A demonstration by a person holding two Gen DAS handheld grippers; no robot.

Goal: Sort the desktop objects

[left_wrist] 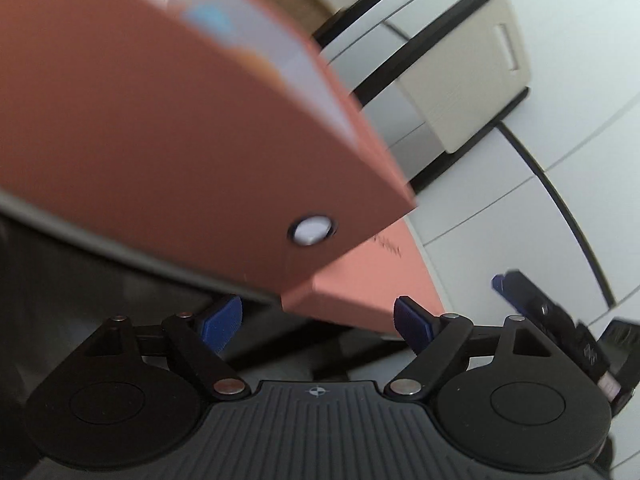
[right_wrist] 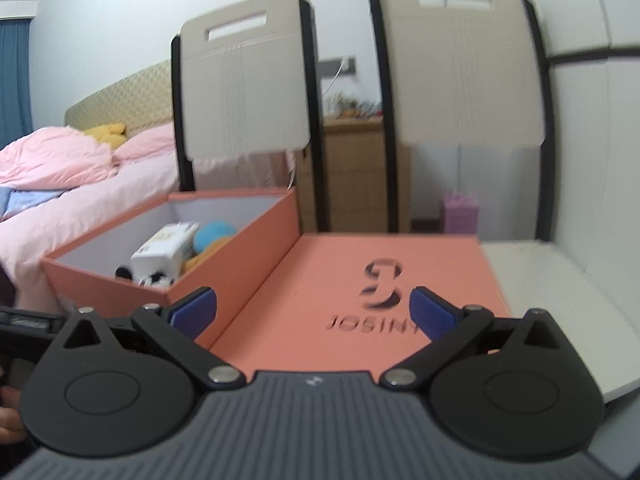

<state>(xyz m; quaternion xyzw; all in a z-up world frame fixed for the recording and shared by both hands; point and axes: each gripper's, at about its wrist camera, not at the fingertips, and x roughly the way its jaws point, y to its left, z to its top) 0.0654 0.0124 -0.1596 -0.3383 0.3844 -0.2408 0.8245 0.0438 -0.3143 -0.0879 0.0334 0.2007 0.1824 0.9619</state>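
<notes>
left gripper fingers wide at the orange box corner, gripping nothing; right gripper fingers wide over the lid, lower centre of frame, empty.

The box is salmon orange outside and pale grey-white inside. Its lid, at 3 o'clock from it, is the same orange with a dark logo and letters. In the box lie a white packet, a teal ball and a black-and-white toy. The desk is white. The two chairs are beige with black frames. The bed has pink covers. Both grippers are black with blue pads.
</notes>
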